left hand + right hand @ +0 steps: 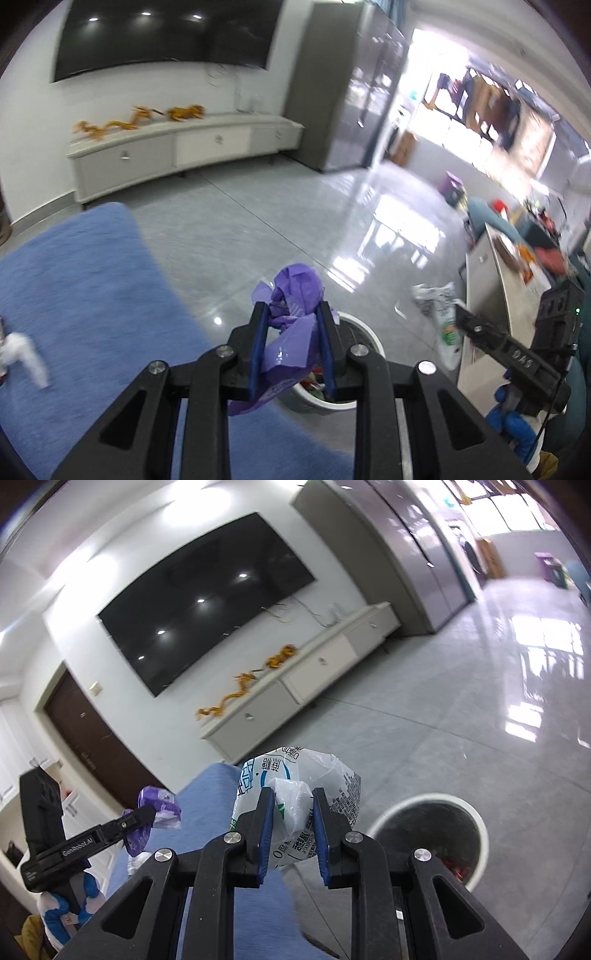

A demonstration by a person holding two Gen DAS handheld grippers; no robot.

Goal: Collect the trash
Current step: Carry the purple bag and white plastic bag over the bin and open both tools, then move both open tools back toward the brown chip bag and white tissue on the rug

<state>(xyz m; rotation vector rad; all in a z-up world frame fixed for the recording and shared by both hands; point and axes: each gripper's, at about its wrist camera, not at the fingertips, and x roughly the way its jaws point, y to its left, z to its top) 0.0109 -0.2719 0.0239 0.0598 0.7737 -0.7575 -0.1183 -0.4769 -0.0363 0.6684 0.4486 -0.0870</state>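
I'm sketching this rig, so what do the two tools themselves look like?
Both are black plastic linkages with silver pivot bolts and blue finger pads. The left tool carries white "GenRobot.AI" lettering; the right tool shows embossed characters, a green light and a thin black cable.

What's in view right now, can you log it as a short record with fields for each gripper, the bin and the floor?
left gripper: shut on crumpled purple wrapper, above the bin
right gripper: shut on white printed plastic wrapper, left of the bin
trash bin: white, round, open, some trash inside
floor: blue rug on grey tiles; white scrap on the rug
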